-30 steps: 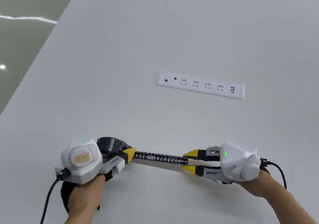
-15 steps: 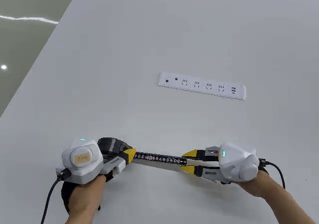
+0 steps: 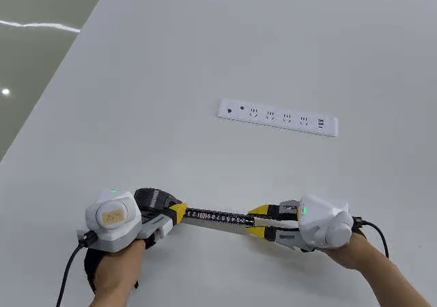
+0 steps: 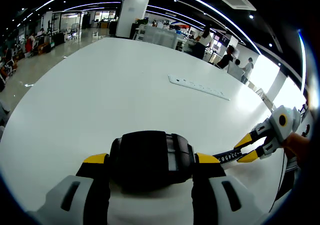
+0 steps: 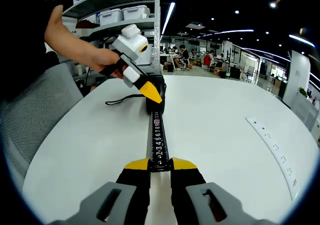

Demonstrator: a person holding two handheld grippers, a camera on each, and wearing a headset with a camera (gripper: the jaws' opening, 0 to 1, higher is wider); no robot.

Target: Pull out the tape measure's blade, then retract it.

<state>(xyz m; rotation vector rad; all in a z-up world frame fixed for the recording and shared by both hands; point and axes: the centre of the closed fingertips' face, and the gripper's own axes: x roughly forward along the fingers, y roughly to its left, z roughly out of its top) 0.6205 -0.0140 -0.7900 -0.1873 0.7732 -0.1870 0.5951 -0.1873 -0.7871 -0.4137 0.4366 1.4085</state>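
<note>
The tape measure's black case (image 3: 153, 199) rests on the white table, and my left gripper (image 3: 172, 214) is shut on it; the case (image 4: 150, 157) sits clamped between the yellow-tipped jaws of the left gripper (image 4: 151, 159). Its black blade (image 3: 216, 217) with white numbers stretches rightwards, low over the table. My right gripper (image 3: 257, 220) is shut on the blade's end. In the right gripper view the blade (image 5: 157, 135) runs from the right gripper (image 5: 160, 164) to the case (image 5: 157, 94). The blade (image 4: 227, 156) also shows at the right of the left gripper view.
A white power strip (image 3: 277, 117) lies on the table (image 3: 171, 82) beyond the grippers. The tape's black wrist strap (image 5: 120, 102) trails beside the case. The table's left edge (image 3: 48, 89) drops to the floor. An office with shelves and people lies behind.
My right gripper has crept slightly left toward the case, so the exposed blade is a little shorter. The left gripper and case have stayed put.
</note>
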